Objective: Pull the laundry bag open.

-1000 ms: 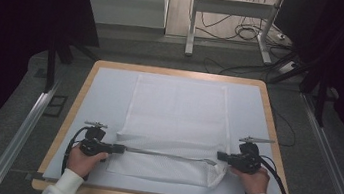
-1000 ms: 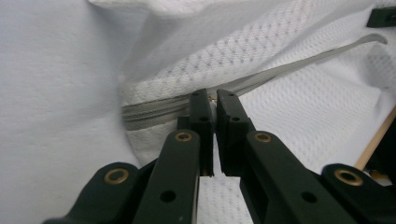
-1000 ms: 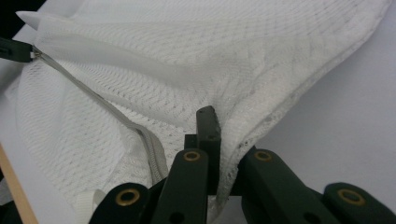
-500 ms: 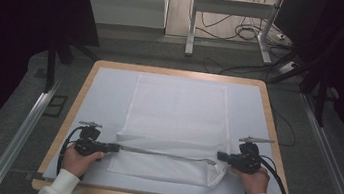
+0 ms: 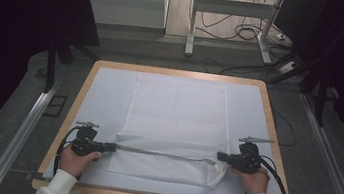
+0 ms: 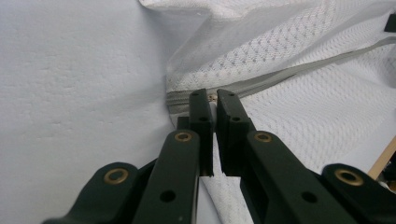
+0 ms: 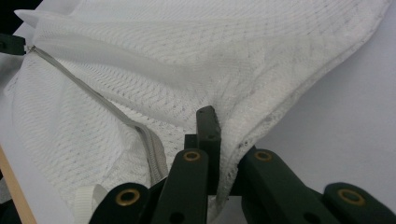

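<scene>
While both grippers' fingers (image 6: 203,109) pinch shut, they hold the mesh bag (image 5: 178,113) at its zipper (image 5: 162,154) ends.

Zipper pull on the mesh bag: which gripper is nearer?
Left. The left gripper is clamped at the zipper pull; the right gripper grips the mesh bag at its opposite end.
</scene>
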Motion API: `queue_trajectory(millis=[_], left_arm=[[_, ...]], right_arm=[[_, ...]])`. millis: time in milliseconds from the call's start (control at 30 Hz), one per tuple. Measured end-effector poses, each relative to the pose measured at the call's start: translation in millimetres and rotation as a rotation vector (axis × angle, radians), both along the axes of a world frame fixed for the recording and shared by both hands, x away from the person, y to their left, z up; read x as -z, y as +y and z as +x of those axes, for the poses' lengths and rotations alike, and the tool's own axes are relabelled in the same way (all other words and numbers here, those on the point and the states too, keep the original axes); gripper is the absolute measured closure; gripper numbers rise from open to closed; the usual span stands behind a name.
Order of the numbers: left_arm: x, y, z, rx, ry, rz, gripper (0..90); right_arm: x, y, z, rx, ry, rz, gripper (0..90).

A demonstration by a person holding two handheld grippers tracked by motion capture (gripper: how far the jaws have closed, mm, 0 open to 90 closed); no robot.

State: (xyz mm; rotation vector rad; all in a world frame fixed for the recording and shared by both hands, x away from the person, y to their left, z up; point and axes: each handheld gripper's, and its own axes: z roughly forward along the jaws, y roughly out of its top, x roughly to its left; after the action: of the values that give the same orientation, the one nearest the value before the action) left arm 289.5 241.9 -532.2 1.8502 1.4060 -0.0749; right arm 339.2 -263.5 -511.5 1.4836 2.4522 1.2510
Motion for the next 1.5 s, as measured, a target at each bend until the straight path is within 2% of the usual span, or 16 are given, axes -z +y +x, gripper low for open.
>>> queue_trajectory(millis=[367,533,600,667,767,1100,1233,1433,1500], left_arm=[[-1.1,-1.2,-0.3,0.006,-0.004,0.03,86.4],[-0.9,0.4,0.1,0.002,-0.002,0.023,86.3],[-1.5,1.6,0.1,-0.003,-0.006,0.035,86.4],[-1.5,5.2,-0.2,-0.007,-0.005,0.014,86.3],[-2.0,5.3,-2.3,-0.012,-0.01,0.04,86.7],[-0.3,-1.4,-2.9,-0.003,-0.024,0.043,86.3],[-5.6,-3.5,-4.5,0.0,-0.049,0.055,80.7],[-15.6,-7.8,-8.1,-0.021,-0.136,0.077,54.1],[-18.0,-8.3,-9.6,-0.022,-0.152,0.076,51.2]], right_arm=[[0.4,0.3,0.0,-0.001,0.001,-0.002,88.3],[0.8,0.7,0.0,-0.004,0.003,-0.002,88.3],[1.0,1.0,0.0,-0.005,0.004,-0.002,88.3],[1.2,0.7,0.3,-0.004,0.004,-0.002,88.3],[-0.3,2.2,-0.4,-0.008,0.002,-0.006,88.3],[0.2,1.7,0.1,0.0,0.0,-0.004,87.6],[0.1,1.6,-0.2,0.002,-0.002,-0.023,79.2],[-2.7,-0.3,-1.9,0.022,-0.026,-0.036,54.4],[-4.1,-1.7,-2.8,0.029,-0.033,-0.043,48.3]])
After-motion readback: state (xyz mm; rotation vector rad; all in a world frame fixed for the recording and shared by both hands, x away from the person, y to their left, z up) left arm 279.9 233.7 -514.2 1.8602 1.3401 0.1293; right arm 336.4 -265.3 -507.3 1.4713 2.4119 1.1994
